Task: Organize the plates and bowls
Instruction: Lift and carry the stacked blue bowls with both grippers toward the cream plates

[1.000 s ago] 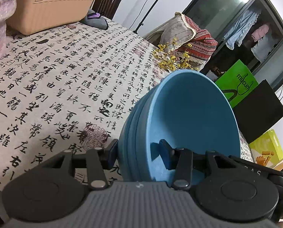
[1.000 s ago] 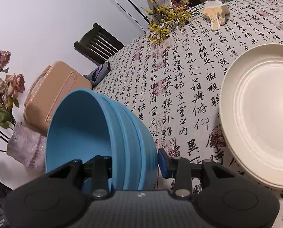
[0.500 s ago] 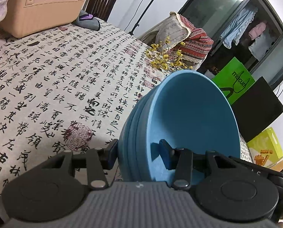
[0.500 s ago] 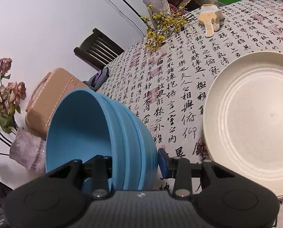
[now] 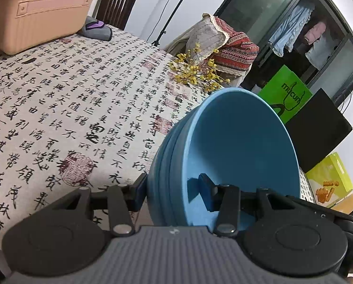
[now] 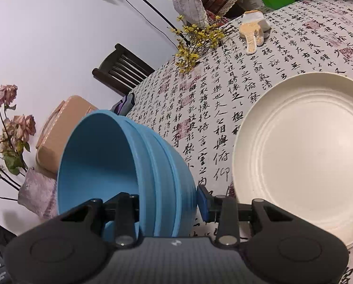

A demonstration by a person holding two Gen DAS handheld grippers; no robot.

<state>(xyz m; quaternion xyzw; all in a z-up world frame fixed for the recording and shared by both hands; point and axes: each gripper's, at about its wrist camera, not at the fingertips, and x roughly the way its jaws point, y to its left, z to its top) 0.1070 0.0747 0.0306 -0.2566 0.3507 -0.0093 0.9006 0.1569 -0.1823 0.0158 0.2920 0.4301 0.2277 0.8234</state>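
A stack of nested blue bowls (image 5: 242, 146) hangs tilted above the table, held from two sides. My left gripper (image 5: 173, 189) is shut on its rim, one pad inside the top bowl and one on the outer wall. My right gripper (image 6: 168, 200) is shut on the opposite rim of the same blue bowls (image 6: 98, 161); its inner pad is hidden in the bowl. A cream plate (image 6: 304, 151) lies flat on the tablecloth (image 6: 200, 108) just right of the right gripper, with another plate's edge showing beneath it.
A tan bag (image 5: 41, 11) and a dark wooden chair (image 5: 119, 2) stand at the far end. Yellow flower sprigs (image 5: 195, 73) and a knitted item (image 6: 253, 30) lie on the far side. A vase of dried pink roses (image 6: 34, 189) stands near the bag.
Both grippers have carried the blue bowls sideways over the table toward the cream plate, which now sits nearer the middle of the right wrist view. Both grips are unchanged.
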